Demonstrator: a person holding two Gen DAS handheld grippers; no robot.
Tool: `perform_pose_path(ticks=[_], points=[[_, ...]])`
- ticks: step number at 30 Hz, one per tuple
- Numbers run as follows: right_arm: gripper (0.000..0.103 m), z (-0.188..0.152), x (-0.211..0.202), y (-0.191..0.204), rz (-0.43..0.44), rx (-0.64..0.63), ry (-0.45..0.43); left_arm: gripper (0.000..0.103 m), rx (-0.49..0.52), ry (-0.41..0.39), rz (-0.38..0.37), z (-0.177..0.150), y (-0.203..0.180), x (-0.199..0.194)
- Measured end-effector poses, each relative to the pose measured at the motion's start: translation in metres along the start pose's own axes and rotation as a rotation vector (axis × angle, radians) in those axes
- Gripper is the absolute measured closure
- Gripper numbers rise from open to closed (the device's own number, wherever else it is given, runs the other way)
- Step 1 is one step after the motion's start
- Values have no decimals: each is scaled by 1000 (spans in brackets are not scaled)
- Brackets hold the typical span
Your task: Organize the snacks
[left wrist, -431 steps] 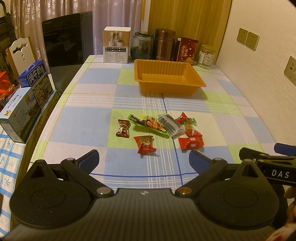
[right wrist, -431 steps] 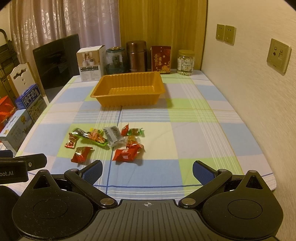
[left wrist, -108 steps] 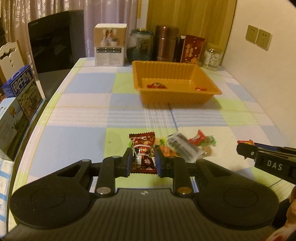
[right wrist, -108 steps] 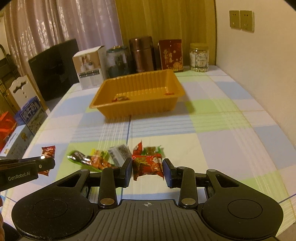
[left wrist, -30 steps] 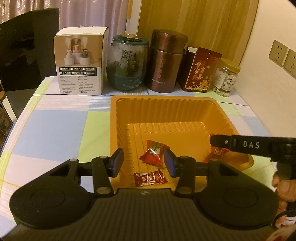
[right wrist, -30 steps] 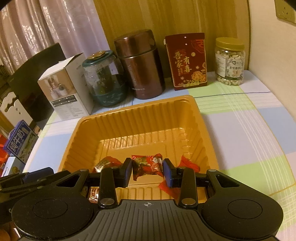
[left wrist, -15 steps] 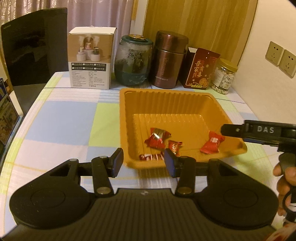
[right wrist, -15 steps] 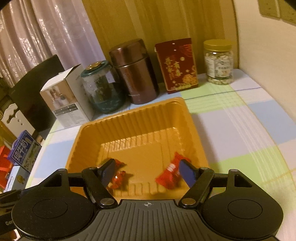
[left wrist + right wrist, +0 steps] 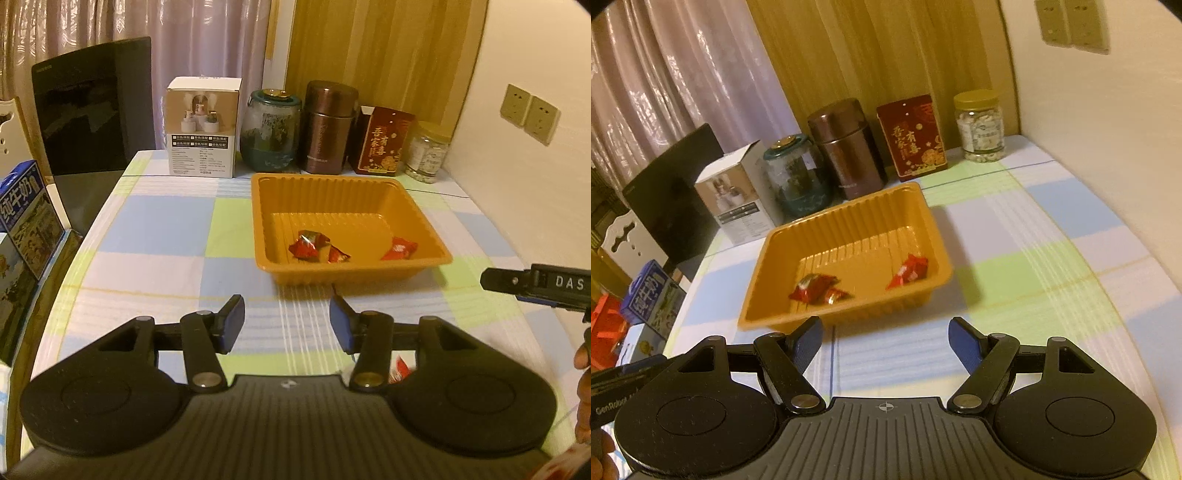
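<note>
The orange tray (image 9: 259,221) stands on the checked tablecloth in front of both grippers and holds three red wrapped snacks (image 9: 308,245) (image 9: 334,254) (image 9: 399,249). The right wrist view shows the tray (image 9: 846,218) and the same snacks (image 9: 812,288) (image 9: 910,271). My left gripper (image 9: 286,323) hovers short of the tray's near wall, its jaws opening with nothing between them. My right gripper (image 9: 886,341) is open and empty, also short of the tray. A red wrapper (image 9: 400,369) peeks out on the cloth under the left gripper's right finger.
Along the back stand a white box (image 9: 203,127), a glass jar (image 9: 271,129), a brown canister (image 9: 328,127), a red box (image 9: 382,140) and a nut jar (image 9: 426,153). A black chair (image 9: 92,107) and milk cartons (image 9: 26,210) flank the left; a wall runs along the right.
The right gripper opened and its red snack dropped into the tray. Both grippers drew back from over the tray toward the table's near side; the left jaws widened slightly.
</note>
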State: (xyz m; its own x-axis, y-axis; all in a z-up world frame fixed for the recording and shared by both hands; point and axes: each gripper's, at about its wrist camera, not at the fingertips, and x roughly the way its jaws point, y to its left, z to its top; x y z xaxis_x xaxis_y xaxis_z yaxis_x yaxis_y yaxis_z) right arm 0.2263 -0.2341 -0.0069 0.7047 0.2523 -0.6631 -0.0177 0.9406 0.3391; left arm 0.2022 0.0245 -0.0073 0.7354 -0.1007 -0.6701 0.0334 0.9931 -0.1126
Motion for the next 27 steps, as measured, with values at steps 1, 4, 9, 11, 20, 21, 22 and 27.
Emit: perform_pose_path(ticks=[1, 4, 9, 11, 20, 21, 22, 27], points=[[28, -5, -9, 0, -1, 3, -1, 55, -2, -1, 1, -4, -1, -7], [28, -19, -32, 2, 0, 8, -10, 54, -19, -3, 0, -16, 0, -29], [28, -45, -66, 9, -11, -12, -32, 53, -22, -20, 11, -40, -1, -64], [28, -54, -77, 9, -12, -10, -35, 52, -21, -25, 15, -49, -1, -76], [28, -86, -108, 10, -30, -36, -30, 51, -44, -8, 5, -79, 0, -103], [28, -90, -111, 10, -33, -39, -29, 51, -44, -4, 3, -82, 0, -104], [28, -94, -113, 10, -34, -43, -28, 51, -43, 1, 2, -85, -1, -105], [28, -108, -117, 8, -35, -47, -7, 51, -32, 24, 0, -99, -5, -108]])
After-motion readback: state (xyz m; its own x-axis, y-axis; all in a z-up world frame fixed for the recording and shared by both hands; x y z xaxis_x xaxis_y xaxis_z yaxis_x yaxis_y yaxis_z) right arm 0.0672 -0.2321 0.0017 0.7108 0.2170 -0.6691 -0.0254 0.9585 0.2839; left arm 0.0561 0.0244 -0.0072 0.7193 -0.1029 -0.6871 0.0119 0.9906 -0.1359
